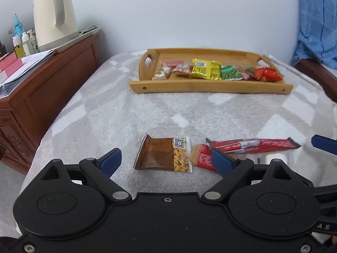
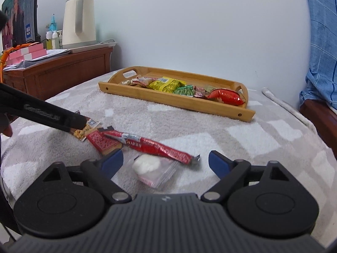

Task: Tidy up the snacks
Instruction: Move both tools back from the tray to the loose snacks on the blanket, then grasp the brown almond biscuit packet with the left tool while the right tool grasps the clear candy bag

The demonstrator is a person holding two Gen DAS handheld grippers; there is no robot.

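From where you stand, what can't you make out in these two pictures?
- Peanut packet: right view, mostly hidden behind the left tongs' arm.
- Clear packet: left view, not visible.
- Writing on the long red stick: blurred, both views.
- Tray snacks: labels too small.

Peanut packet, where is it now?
In the left wrist view the peanut packet lies on the grey blanket between the open left gripper's fingers, a red snack pack beside it, short of the wooden tray.

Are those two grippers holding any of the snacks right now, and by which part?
Nothing is held. The left gripper stands open around the peanut packet, and the right gripper open around the clear packet.
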